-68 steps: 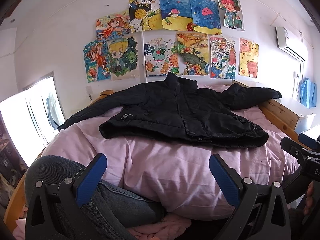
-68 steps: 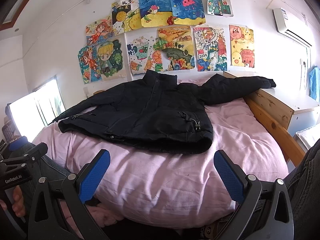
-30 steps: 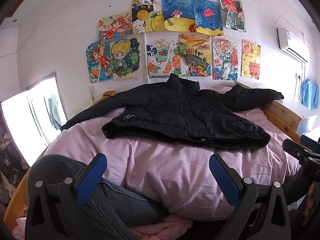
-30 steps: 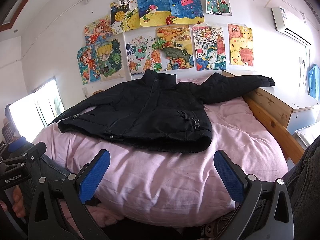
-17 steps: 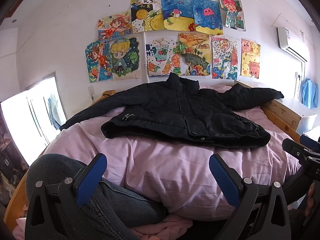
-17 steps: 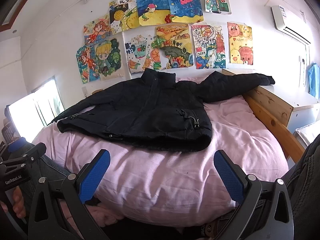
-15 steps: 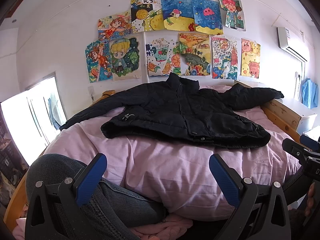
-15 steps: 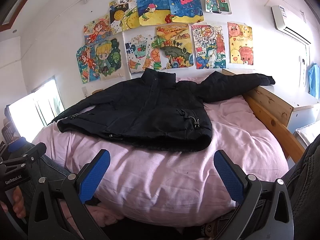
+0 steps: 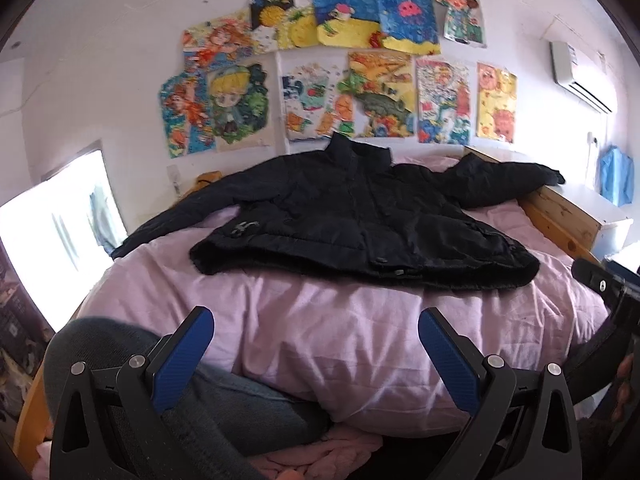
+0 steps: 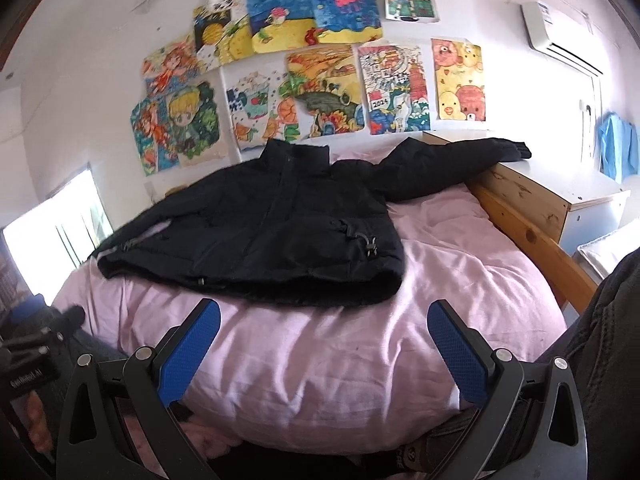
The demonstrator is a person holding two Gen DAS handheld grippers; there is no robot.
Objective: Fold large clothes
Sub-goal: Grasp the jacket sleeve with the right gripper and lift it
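Jacket (image 9: 360, 224) lies spread on pink bed (image 9: 352, 328); left gripper (image 9: 316, 344) and right gripper (image 10: 324, 336) gape wide, empty.

The jacket (image 9: 360, 220) is matt black padded cloth. The bed cover (image 9: 360, 320) is soft, creased pink cloth. The bed frame (image 10: 532, 236) is knotty pale wood. The fingers (image 10: 188, 352) carry textured blue pads on matt black plastic.

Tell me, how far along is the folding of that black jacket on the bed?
Done: the black jacket lies spread flat on the pink bedding, sleeves out. In hand: nothing; the left hand-held gripper and right hand-held gripper are open, short of the hem. Left: every fold.
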